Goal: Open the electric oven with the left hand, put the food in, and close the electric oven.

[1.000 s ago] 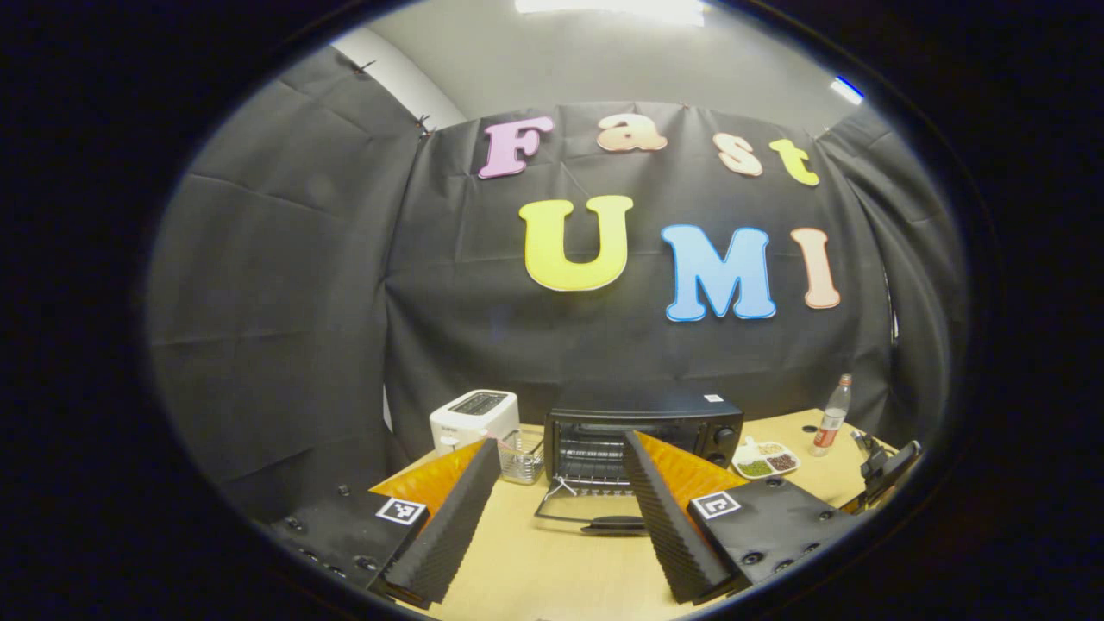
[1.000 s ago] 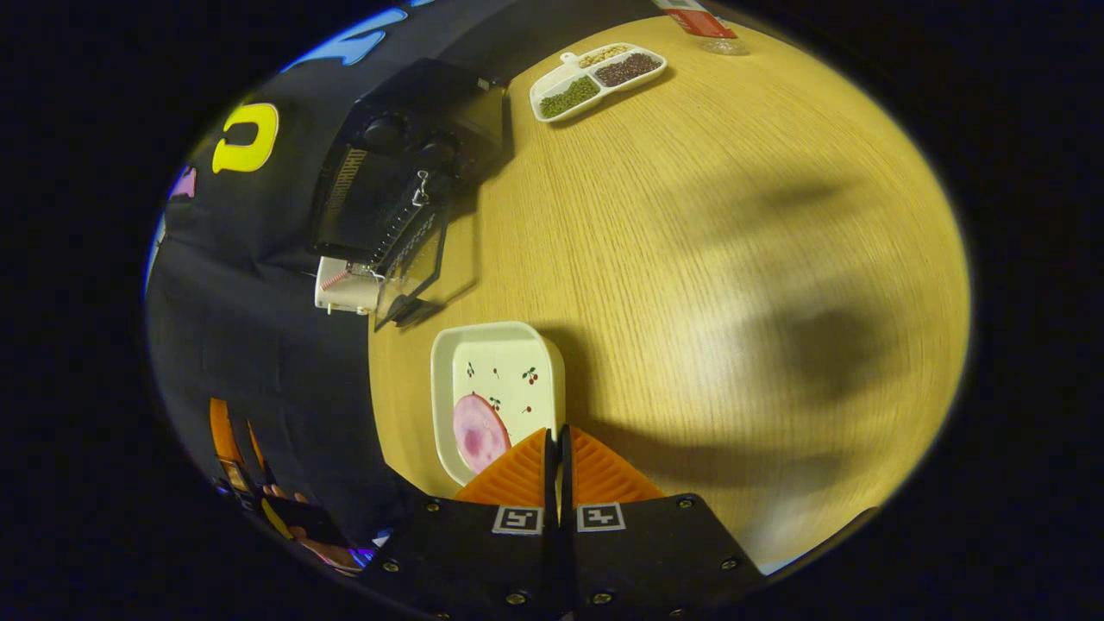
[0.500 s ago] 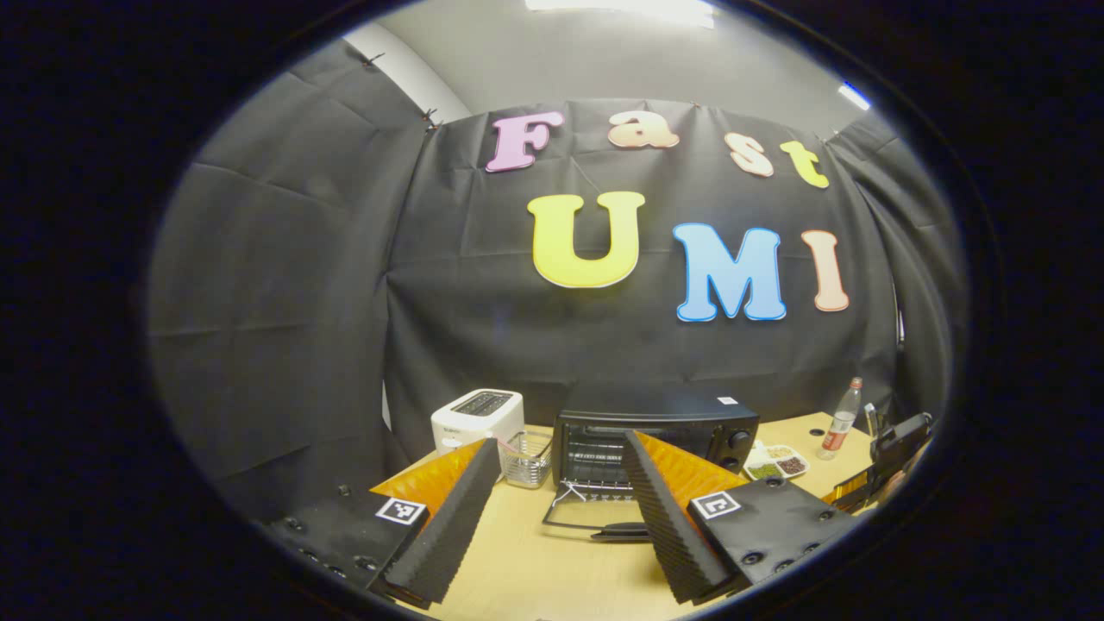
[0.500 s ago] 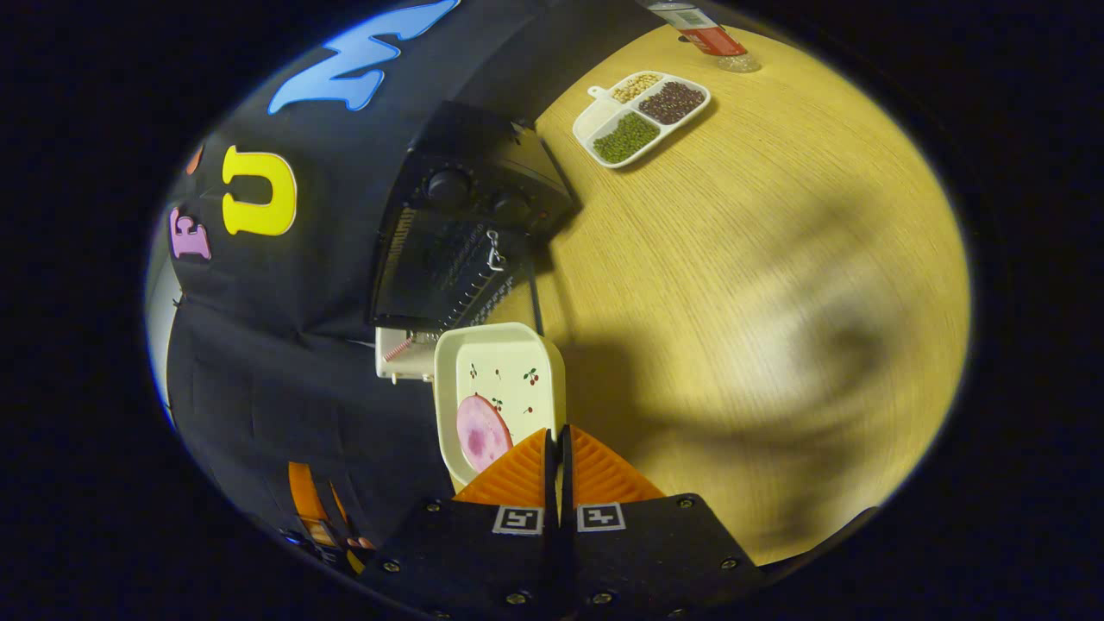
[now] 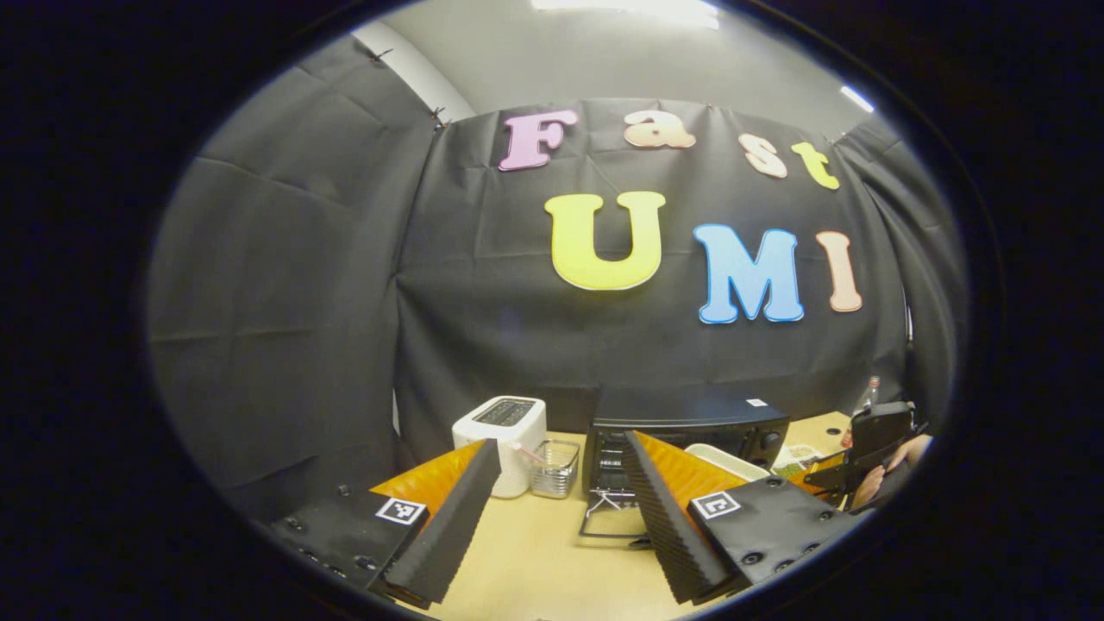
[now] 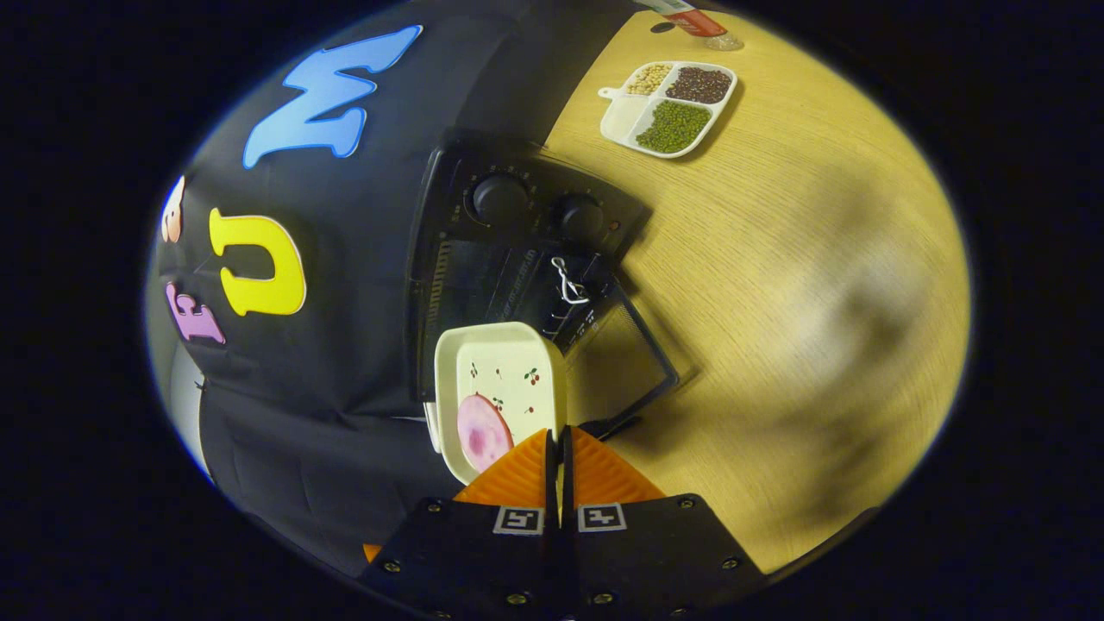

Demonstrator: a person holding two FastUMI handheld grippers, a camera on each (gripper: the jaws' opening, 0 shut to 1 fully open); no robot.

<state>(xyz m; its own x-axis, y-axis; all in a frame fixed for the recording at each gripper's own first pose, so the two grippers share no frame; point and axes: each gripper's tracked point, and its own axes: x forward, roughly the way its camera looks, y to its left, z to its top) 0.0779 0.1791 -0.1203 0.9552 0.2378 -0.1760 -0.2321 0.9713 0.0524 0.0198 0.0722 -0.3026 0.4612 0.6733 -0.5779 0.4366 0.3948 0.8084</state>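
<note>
A black electric oven (image 5: 690,423) (image 6: 509,233) stands at the back of the wooden table with its glass door (image 6: 625,362) folded down flat. My right gripper (image 6: 558,435) is shut on the rim of a cream tray (image 6: 504,379) that carries a pink slice of food (image 6: 481,433). It holds the tray in the air just in front of the oven mouth. In the left gripper view the same tray (image 5: 723,459) shows beside the oven, with the right gripper (image 5: 871,448) and a hand behind it. My left gripper (image 5: 561,466) is open and holds nothing, back from the oven.
A white toaster (image 5: 503,435) and a clear glass container (image 5: 556,467) stand left of the oven. A divided dish of beans (image 6: 670,108) and a bottle (image 6: 699,21) sit on the table (image 6: 776,302) right of the oven.
The right gripper has carried the tray from the left side across to the open oven's front. The left gripper has drifted left, so the oven slid right in its view.
</note>
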